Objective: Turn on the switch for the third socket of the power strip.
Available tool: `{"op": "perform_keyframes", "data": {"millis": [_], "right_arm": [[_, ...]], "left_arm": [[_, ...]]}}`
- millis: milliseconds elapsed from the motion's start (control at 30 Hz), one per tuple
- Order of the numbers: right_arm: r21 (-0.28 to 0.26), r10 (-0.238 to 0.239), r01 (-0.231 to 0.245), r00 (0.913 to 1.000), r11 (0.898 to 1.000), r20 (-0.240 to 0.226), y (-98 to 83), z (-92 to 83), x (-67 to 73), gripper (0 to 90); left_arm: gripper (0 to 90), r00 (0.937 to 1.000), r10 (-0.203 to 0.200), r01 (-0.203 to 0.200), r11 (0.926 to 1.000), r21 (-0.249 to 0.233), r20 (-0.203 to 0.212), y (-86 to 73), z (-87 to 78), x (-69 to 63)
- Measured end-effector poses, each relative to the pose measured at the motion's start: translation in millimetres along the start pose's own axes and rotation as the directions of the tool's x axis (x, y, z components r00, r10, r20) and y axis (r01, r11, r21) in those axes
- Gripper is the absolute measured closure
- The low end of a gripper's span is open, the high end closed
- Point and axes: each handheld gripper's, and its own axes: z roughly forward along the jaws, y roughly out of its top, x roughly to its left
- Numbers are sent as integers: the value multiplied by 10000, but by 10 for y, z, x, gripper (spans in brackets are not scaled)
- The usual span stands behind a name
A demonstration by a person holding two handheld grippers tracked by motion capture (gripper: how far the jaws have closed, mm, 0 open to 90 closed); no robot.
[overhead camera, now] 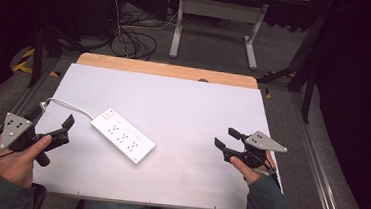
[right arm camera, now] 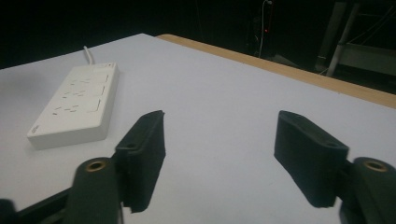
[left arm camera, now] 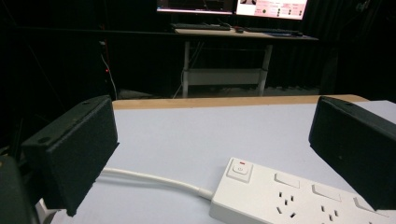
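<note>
Both the left gripper (overhead camera: pixel 54 122) and the right gripper (overhead camera: pixel 226 138) stand open and empty; the power strip (overhead camera: pixel 123 135) may slide if pushed; its cable (overhead camera: pixel 68 105) can drag.

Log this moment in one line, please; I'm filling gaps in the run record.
left gripper: open, empty, beside power strip | right gripper: open, empty, apart from strip | strip: flat on table, cord trailing left

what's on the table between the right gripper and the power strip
Nothing: in the high view, bare white table runs from the right gripper to the power strip; the right gripper view shows the same.
</note>
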Motion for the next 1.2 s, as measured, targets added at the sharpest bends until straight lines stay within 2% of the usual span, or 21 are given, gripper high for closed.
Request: {"op": "perform_keyframes", "data": {"millis": [167, 400, 433, 467, 633, 833, 1000, 1200], "right_arm": [[40, -77, 77, 9999, 10000, -81, 2, -4, -2, 474], [27, -242, 243, 9994, 9997, -262, 13, -12, 10, 675], [27, -242, 243, 9994, 9997, -262, 13, -12, 10, 675], [-47, -303, 301, 9990, 9995, -321, 18, -21, 12, 746], [-33, -419, 417, 9976, 9991, -544, 19, -12, 23, 849], [3, -568, 570, 9959, 9984, -697, 27, 13, 45, 900], [140, -721, 735, 9941, 9972, -809, 27, 41, 60, 900], [190, -684, 704, 9935, 9973, -909, 34, 73, 76, 900]], "left_arm": [[18, 10000, 11, -11, 10000, 1, 2, 0, 0, 0], [18, 10000, 4, -4, 10000, 4, 8, -1, 1, 0], [18, 10000, 4, -4, 10000, 4, 8, -1, 1, 0], [18, 10000, 0, 0, 10000, 3, 8, -1, 2, -1], [18, 10000, 9, -9, 10000, -9, 28, -2, 5, -5], [18, 10000, 8, -8, 10000, 13, 18, -4, 5, -2], [18, 10000, 17, -17, 10000, 32, 34, -3, 3, 0], [18, 10000, 23, -23, 10000, 37, 27, -5, -6, 1]]}}
